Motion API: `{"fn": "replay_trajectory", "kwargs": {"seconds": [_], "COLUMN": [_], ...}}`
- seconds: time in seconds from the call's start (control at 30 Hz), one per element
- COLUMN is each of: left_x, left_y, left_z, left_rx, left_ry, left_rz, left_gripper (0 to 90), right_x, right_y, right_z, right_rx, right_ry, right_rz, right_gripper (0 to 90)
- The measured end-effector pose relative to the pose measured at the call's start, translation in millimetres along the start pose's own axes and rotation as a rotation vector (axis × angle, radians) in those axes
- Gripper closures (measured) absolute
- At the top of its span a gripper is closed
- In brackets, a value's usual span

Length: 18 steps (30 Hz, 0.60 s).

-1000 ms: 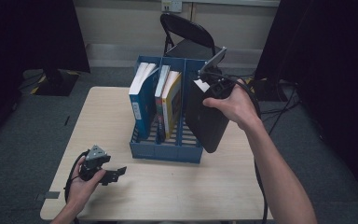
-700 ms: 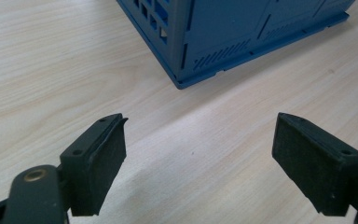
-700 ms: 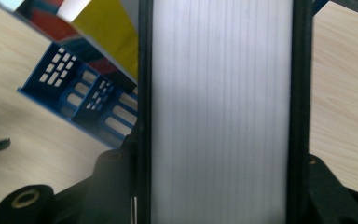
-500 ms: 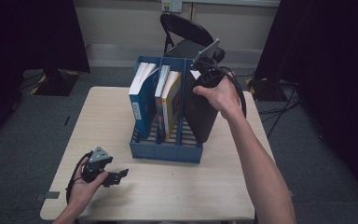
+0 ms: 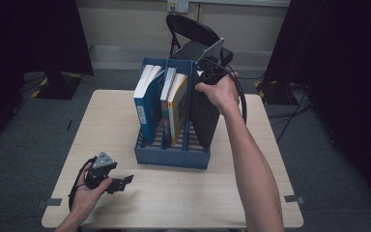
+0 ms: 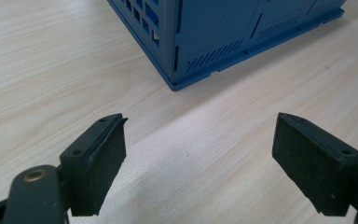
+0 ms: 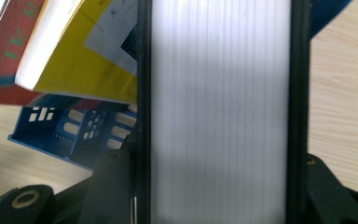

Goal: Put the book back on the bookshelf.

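Since a second ago the right hand-held gripper [image 5: 211, 72] has carried the black book [image 5: 206, 121] across from the open side of the blue file rack [image 5: 171, 157] to over its rightmost slot, and the book now hangs nearly upright with its lower edge down inside that compartment. The jaws pinch it across the thickness near the top, covers against the pads, white page edges [image 7: 219, 112] facing the right gripper view's camera; gripping it high like that keeps the bottom free to slide between the dividers. It looks mostly in but I can't tell if it's touching the rack floor yet. Next slots over hold a yellow book [image 5: 179, 108] leaning beside a red-spined one, then a blue book [image 5: 147, 108] tilted in the far-left slot. The left hand-held gripper [image 5: 118, 182] rests low on the worktop [image 5: 251, 198] in front of the rack's corner, jaws spread wide with nothing between them, probably parked out of the way.
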<state>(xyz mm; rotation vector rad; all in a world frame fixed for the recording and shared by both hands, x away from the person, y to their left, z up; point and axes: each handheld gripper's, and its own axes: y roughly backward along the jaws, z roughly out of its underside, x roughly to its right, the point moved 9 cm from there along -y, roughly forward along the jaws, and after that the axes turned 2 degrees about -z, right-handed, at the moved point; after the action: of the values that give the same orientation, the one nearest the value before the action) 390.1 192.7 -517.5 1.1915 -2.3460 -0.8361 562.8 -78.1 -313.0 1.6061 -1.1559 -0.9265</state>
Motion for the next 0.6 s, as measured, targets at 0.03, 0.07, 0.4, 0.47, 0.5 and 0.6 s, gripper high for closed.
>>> {"fn": "replay_trajectory", "kwargs": {"seconds": [0.03, 0.07, 0.4, 0.47, 0.5, 0.6], "left_x": [0.0, 0.1, 0.5, 0.7, 0.7, 0.1], "left_y": [0.2, 0.2, 0.3, -0.8, -1.3, -2.1], "left_z": [0.0, 0.2, 0.1, -0.1, 0.0, 0.2], "left_rx": [0.001, 0.000, 0.001, 0.003, 0.001, -0.002], "left_ry": [-0.003, -0.001, -0.011, -0.007, -0.007, -0.011], "left_rz": [-0.001, 0.000, 0.001, 0.001, 0.002, -0.002], "left_gripper": [17.2, 17.2, 17.2, 17.2, 17.2, 17.2], "right_x": [-0.7, -2.5, -5.7, -4.2, -4.0, -3.1], "right_y": [-0.7, -1.3, -26.4, -33.8, -38.2, -50.9], "right_z": [-1.5, -2.9, -11.6, -10.8, -10.0, -8.2], "right_rx": [-0.001, -0.005, -0.002, -0.005, -0.008, -0.020], "right_ry": [-0.006, -0.004, -0.036, -0.050, -0.052, -0.058], "right_rz": [0.010, 0.024, 0.051, 0.045, 0.043, 0.045], "right_gripper": [53.7, 53.7, 53.7, 53.8, 53.7, 53.7]}}
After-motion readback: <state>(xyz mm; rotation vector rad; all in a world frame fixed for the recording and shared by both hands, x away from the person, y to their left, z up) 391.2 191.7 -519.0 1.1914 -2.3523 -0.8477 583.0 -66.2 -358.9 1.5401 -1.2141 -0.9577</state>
